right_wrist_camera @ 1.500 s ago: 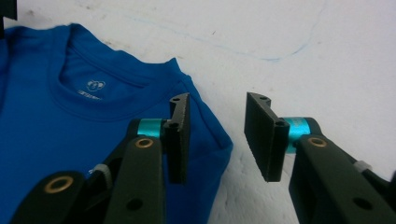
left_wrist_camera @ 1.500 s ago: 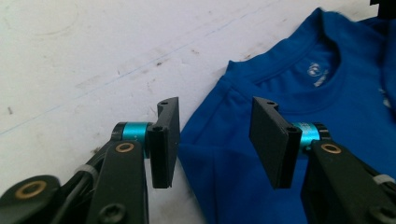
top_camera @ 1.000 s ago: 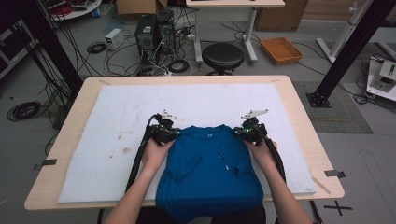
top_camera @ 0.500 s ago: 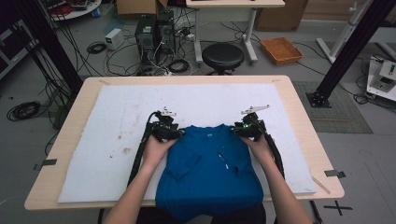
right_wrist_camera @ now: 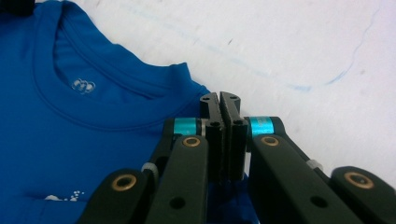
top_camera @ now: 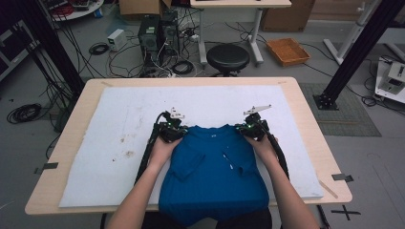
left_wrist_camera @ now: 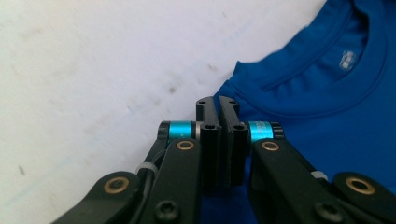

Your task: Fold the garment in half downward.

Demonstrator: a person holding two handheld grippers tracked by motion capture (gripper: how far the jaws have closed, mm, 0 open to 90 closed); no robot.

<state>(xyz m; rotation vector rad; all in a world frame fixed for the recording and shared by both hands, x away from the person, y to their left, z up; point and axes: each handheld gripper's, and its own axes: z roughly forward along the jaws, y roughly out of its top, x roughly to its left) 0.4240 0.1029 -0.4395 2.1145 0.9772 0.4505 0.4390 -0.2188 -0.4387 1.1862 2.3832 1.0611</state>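
the blue shirt [top_camera: 212,167] has been pulled a little further up the white mat [top_camera: 95,143]. each shoulder is pinched tight by the closed left gripper [top_camera: 173,130] and right gripper [top_camera: 248,128].

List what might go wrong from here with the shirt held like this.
1. Each claw, left and right, pinches only a shoulder edge of the blue shirt; a pull may slip it free.
2. The hem hangs over the table edge, so it may slide off.
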